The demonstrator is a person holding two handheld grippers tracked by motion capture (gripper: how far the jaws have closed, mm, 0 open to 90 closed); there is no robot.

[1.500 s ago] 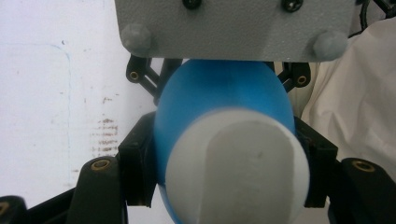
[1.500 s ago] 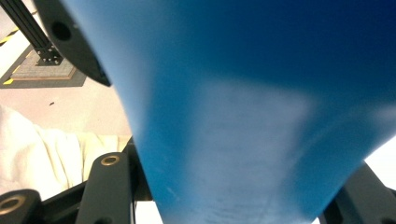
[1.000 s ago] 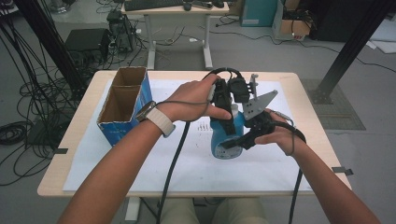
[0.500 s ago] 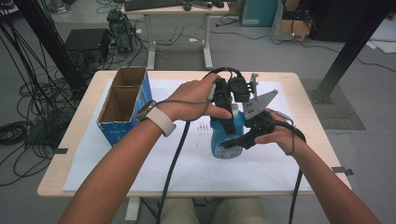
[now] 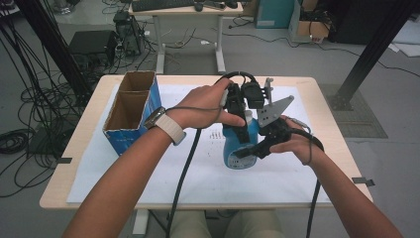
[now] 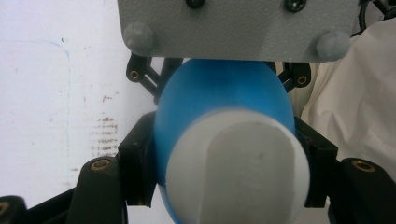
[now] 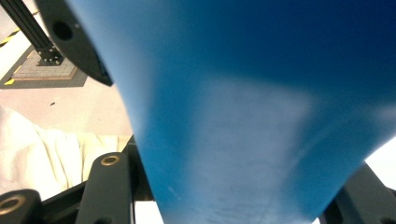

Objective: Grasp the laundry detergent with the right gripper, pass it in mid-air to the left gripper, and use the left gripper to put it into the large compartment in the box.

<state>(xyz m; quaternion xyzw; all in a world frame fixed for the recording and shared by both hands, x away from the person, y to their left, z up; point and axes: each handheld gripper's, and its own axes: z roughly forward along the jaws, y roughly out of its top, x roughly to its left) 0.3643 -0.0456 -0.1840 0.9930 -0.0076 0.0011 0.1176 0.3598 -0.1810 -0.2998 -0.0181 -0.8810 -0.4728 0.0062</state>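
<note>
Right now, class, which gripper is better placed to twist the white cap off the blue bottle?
Left, probably: the left gripper clamps the blue bottle just below its white cap, while the right gripper grips the lower body.

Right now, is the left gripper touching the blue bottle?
Touching. The left gripper view shows the left gripper with both black jaws pressed against the blue bottle.

The left hand-held gripper (image 6: pixel 229 172) clamps a blue bottle (image 6: pixel 219 98) by its white cap (image 6: pixel 243 172).

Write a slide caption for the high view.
Both grippers clamp a blue bottle upright on the white sheet beside an open cardboard box.
</note>
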